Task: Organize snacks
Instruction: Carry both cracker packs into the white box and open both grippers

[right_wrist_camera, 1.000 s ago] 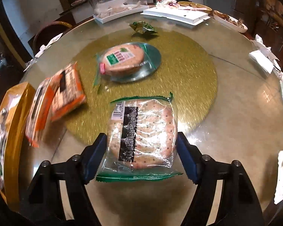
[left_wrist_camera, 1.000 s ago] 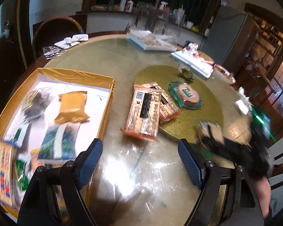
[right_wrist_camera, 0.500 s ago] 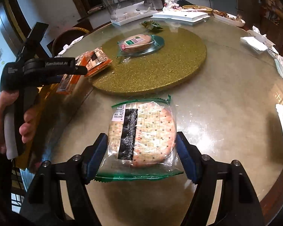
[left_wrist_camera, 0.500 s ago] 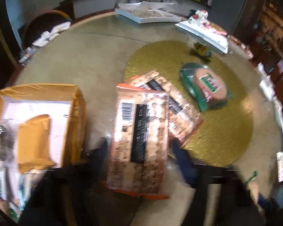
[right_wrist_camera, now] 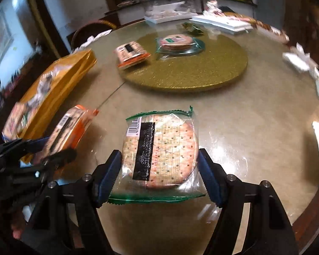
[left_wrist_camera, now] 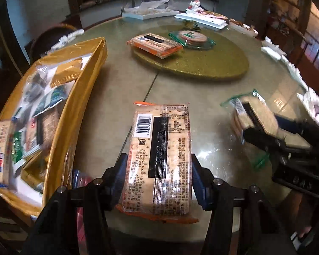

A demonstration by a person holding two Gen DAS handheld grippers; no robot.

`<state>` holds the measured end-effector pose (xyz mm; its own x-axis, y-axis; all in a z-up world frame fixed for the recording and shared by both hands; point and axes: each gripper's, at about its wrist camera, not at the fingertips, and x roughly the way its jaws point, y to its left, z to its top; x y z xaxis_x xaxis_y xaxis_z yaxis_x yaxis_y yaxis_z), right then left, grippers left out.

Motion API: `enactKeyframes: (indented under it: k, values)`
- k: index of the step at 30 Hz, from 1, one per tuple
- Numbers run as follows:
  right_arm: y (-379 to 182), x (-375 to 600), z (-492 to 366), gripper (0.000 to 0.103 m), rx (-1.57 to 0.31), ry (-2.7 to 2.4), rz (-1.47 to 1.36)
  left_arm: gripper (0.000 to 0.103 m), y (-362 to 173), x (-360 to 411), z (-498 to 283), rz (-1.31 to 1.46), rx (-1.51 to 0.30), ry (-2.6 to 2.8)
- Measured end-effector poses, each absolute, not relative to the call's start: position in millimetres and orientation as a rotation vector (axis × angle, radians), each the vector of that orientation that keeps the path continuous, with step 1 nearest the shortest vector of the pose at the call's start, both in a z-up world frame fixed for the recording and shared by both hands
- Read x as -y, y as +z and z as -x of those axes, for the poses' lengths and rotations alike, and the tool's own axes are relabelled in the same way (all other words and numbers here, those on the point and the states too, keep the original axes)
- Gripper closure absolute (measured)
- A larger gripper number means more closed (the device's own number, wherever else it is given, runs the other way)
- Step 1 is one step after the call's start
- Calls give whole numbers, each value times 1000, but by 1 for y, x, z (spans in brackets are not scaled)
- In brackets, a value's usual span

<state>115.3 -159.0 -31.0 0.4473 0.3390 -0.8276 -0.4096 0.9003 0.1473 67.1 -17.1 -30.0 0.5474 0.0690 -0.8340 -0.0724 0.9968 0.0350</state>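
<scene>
two snack packs ride above a round glass-topped table (left_wrist_camera: 121, 97), one in each hand-held tool. the left gripper (left_wrist_camera: 158, 180) pinches an orange-edged cracker pack (left_wrist_camera: 159, 159) across its short sides; its jaws have just been closing, and the pack now sits between the blue pads, its long axis running straight ahead toward 12 o'clock. the right gripper (right_wrist_camera: 159, 174) clamps a round cracker pack (right_wrist_camera: 160, 150) with a green seal in the same way.

the move ahead looks to turn on the gold box (left_wrist_camera: 83, 89), already holding a jumble of packets. from the left gripper it lies at 9 to 10 o'clock, just beside it, its near wall running roughly parallel to the held pack; from the right gripper it sits farther off at 10 o'clock, with the left tool between. the left hand is plainly the nearer one.

on the gold turntable (left_wrist_camera: 212, 63) at 12 o'clock, a second orange pack (left_wrist_camera: 155, 44) and a green-wrapped round pack (left_wrist_camera: 191, 38) remain, well apart from both tools.

the box's near end is cut off by the frame, its contents blurred, so free space inside is hard to judge. the right tool shows in the left view only as a smear.
</scene>
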Motion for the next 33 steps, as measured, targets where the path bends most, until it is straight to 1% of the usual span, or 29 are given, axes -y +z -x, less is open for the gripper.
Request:
enactKeyframes:
  k: [5,7,10,12,16,20,24,27,30,33]
  values:
    - [-33,146,-117,27,-1002,430,161,45,-29,12,-76,24,-968,90]
    - [-34,145,-116,27,-995,418,171,47,-27,11,-77,27,-953,85]
    - [-34,145,-113,28,-978,402,165,48,-27,11,-72,18,-934,80]
    - [-34,146,-112,28,-972,393,149,48,-25,8,-66,61,-912,47]
    - [-28,158,-110,29,-976,524,-74,48,-12,-1,-54,146,-877,19]
    - [-11,148,-102,29,-918,584,-137,48,16,-20,-38,224,-793,-2]
    - [13,128,-101,29,-867,646,-159,48,45,-49,-22,276,-722,22]
    - [28,105,-104,30,-853,716,-173,48,61,-88,-15,335,-685,82]
    - [39,74,-113,32,-868,788,-176,48,66,-121,-15,360,-673,159]
    - [44,41,-124,32,-887,843,-168,48,60,-158,-24,404,-692,226]
